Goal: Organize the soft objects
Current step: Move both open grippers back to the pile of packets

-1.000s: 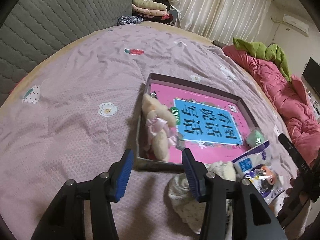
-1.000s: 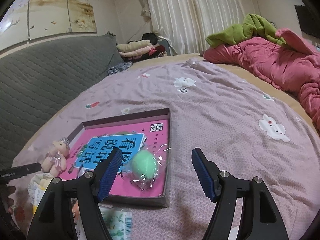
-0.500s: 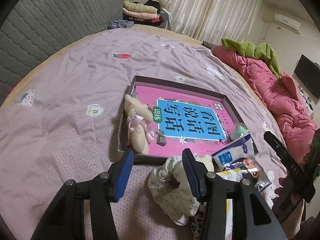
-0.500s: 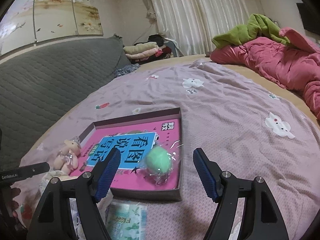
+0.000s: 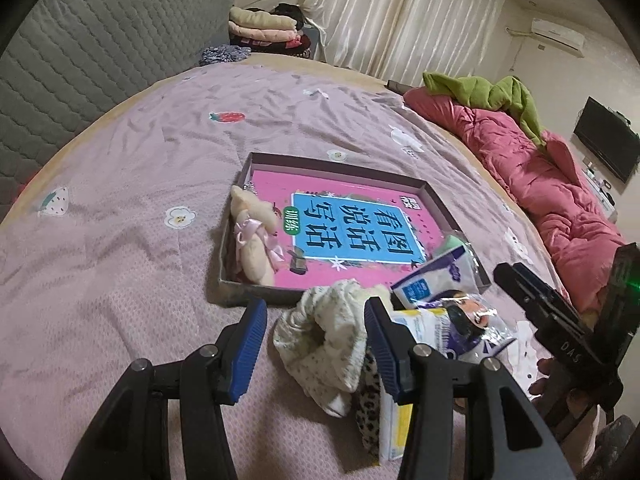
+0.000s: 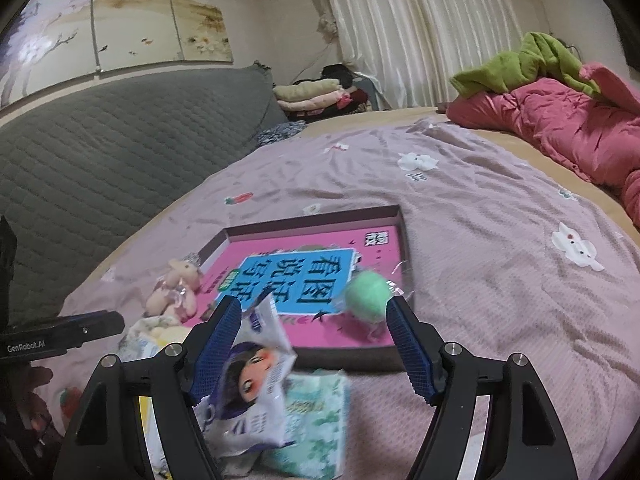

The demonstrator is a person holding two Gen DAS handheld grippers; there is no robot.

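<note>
Picking the next item: left gripper [image 5: 316, 334] spread empty over the cream scrunchie [image 5: 324, 336]; right gripper [image 6: 310, 342] released; next, lower and pinch it, I judge.

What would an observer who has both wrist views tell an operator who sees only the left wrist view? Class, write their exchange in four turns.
Operator: On the left wrist view, the packets hide something pale green in the box. What is it?
Observer: The right wrist view shows a green ball in clear wrap. It lies inside the box at the near right corner.
Operator: Does anything lie in front of the box that I cannot see?
Observer: Yes, a green-patterned tissue pack lies on the bedspread just in front of the box's near wall, beside the packet with a printed face.
</note>
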